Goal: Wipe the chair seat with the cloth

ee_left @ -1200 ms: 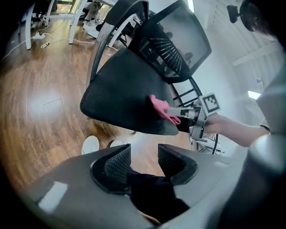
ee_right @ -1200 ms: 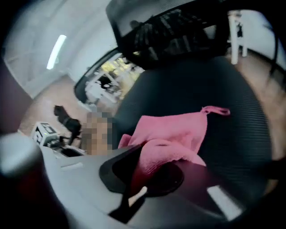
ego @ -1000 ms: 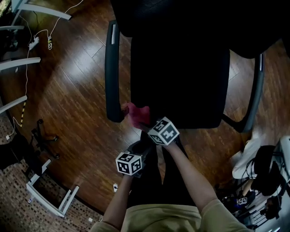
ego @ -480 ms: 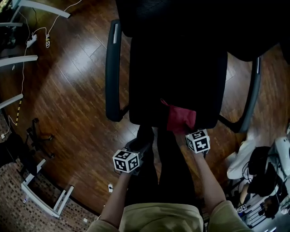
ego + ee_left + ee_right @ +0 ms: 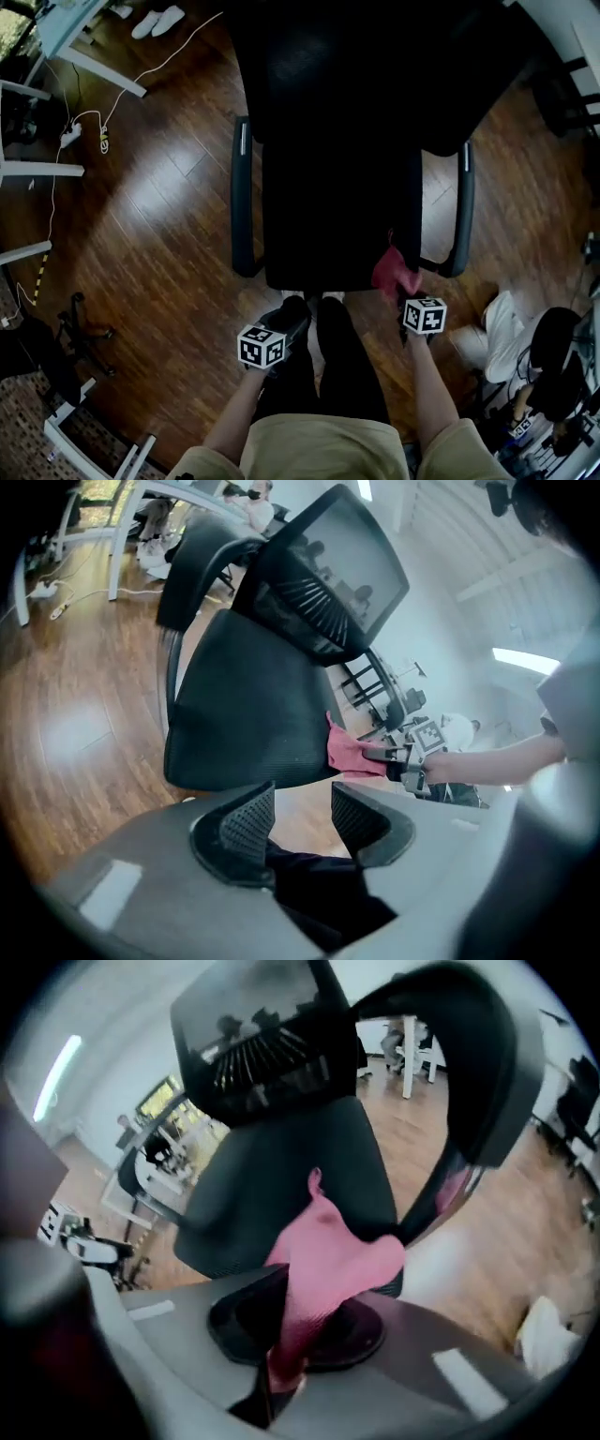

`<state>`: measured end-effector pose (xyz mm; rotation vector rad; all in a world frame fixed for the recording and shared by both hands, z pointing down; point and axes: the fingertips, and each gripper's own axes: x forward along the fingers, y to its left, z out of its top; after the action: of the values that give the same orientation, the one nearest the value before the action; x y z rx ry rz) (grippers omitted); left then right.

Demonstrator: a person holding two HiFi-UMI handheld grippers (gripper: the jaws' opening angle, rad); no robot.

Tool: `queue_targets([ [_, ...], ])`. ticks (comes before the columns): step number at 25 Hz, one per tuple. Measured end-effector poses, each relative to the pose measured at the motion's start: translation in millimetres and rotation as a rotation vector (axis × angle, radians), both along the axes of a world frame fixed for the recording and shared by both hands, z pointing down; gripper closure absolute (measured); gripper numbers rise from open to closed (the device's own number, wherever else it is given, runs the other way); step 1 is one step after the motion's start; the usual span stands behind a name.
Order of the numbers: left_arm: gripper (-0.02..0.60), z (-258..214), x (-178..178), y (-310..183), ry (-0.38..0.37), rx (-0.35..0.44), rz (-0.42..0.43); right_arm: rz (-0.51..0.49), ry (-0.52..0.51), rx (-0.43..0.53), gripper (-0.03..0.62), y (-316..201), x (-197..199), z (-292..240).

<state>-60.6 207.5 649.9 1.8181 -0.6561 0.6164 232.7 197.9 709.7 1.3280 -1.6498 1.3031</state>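
Right claw (image 5: 298,1340) is clamped on the pink cloth (image 5: 330,1258). One bunch is pinched between the jaws and the rest flops forward over them. Left claw (image 5: 302,819) has its jaws apart with nothing gripped, only the person's dark trousers below. It hangs just off the seat's near edge, idle.

Cloth position: near right corner of the seat (image 5: 337,220), just beside the near end of the right armrest (image 5: 463,211). Left gripper view shows it against the seat's right edge. Can't confirm it's pressed flat on the mesh.

Relation that matters: from the right claw, nearly all the seat lies left and far. Seat's long axis runs near to far, toward the backrest (image 5: 356,75). Right claw holds the cloth and is on the seat. Left claw is off the seat, near the middle of its near edge.

My read: the next stroke goes either left along the near edge or far up the right side. The right armrest is close, so the cloth's loose end could snag there.

Count:
- 1 chair, 1 seat, 1 backrest
- 2 armrests, the left one (image 5: 243,197) well apart from the cloth
- 1 cloth
- 2 claws
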Motion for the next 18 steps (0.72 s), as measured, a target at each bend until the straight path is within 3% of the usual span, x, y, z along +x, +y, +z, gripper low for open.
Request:
queue_targets([
  [5, 0.405, -77.6, 16.5, -22.1, 0.059, 0.122, 0.114, 0.063, -0.186, 0.267, 0.579, 6.3, -76.1, -151.7],
  [8, 0.405, -141.0, 39.0, -45.7, 0.11, 0.254, 0.127, 0.076, -0.246, 0.429, 0.579, 11.9, -100.2, -248.6],
  [13, 0.405, -265.4, 69.1, -110.4, 0.188, 0.583, 0.051, -0.037, -0.306, 0.738, 0.579, -14.8, -107.5, -365.9],
  [18, 0.407, -361.6, 80.4, -64.2, 0.227, 0.77, -0.083, -0.128, -0.342, 0.919, 0.579, 36.2, -93.9, -419.1],
])
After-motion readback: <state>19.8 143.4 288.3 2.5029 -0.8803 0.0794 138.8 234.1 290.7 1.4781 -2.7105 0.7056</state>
